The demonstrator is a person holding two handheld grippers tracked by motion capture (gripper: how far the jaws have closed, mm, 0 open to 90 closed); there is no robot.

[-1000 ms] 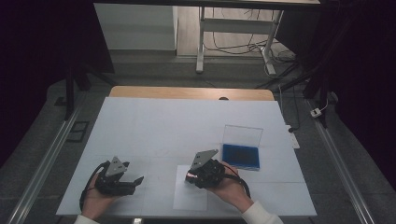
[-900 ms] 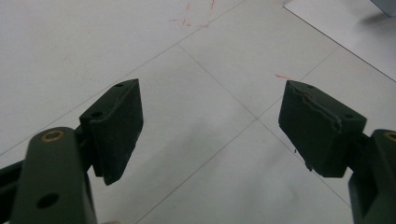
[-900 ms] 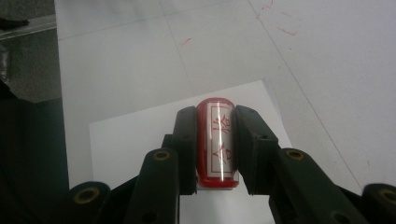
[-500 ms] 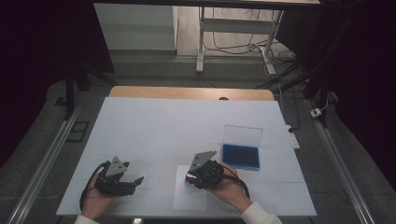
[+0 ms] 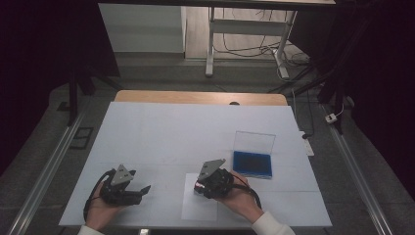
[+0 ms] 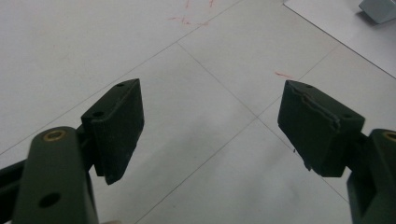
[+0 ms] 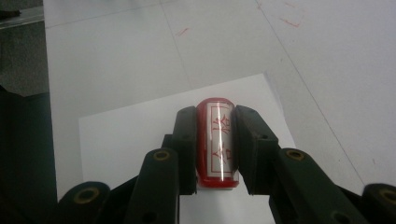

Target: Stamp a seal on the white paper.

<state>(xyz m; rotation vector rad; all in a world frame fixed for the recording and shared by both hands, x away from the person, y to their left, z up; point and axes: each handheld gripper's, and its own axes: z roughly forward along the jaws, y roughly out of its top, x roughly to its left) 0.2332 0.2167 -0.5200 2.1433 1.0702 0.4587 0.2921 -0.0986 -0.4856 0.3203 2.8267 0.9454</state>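
Two grippers work near the front edge of a white table (image 5: pixel 161 132): the right gripper (image 7: pixel 214 144) has its jaws clamped on a red stamp (image 7: pixel 215 142), a seal with red characters on its clear face, held over a white sheet (image 7: pixel 140 135) that lies at the near middle of the table. The left gripper (image 6: pixel 210 126) rests to the left with its jaws wide apart and nothing between them. A blue ink box (image 5: pixel 252 163) with its clear lid raised stands just beyond and to the right of the right gripper (image 5: pixel 200 185). The step in hand looks like stamping the sheet, and doing it well probably calls for keeping the stamp square to the paper, bringing it straight down, pressing evenly without rocking, and lifting straight off so the print does not smear. The open left gripper (image 5: pixel 142 190) could pin the sheet's near left part so it does not lift with the stamp. Against the earlier frames nothing differs: both hands keep their places, the grip on the stamp is unchanged, and sheet and box lie as they did.
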